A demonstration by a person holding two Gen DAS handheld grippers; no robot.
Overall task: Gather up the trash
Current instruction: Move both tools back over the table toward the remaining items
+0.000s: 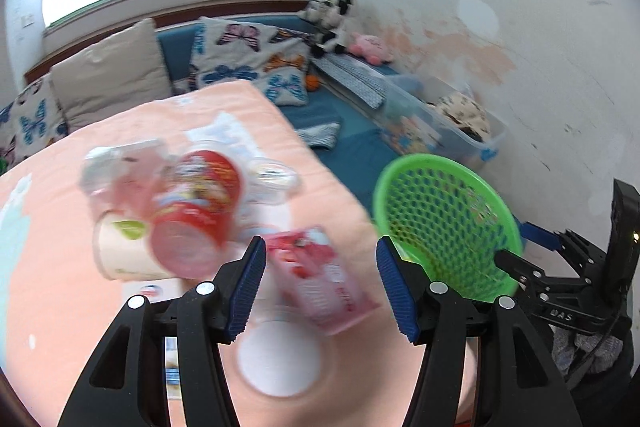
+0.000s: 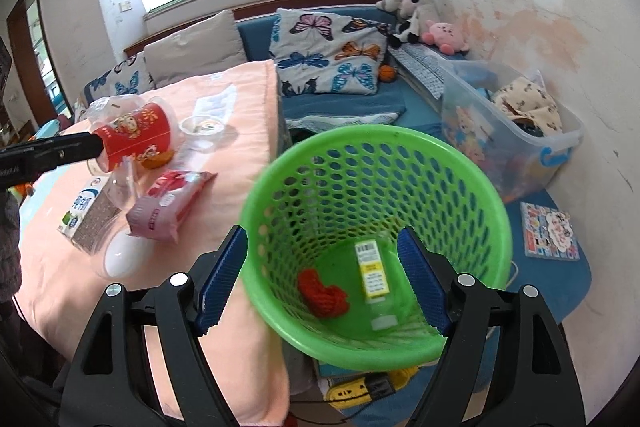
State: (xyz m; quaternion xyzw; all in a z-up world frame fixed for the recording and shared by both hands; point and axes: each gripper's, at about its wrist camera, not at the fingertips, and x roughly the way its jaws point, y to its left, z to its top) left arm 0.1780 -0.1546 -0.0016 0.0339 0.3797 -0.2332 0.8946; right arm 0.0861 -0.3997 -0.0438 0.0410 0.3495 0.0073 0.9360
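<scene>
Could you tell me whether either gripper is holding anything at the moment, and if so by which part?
Neither holds anything. The left gripper is open above the pink snack packet, and the right gripper is open over the green plastic mesh basket.

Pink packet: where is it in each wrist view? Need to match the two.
Left wrist: pink packet low centre, blurred, on the peach cloth between the left gripper fingers.
Right wrist: pink packet left of centre on the cloth, right of the milk carton.
Shared landmark: green basket, right of the packet in both views.
</scene>
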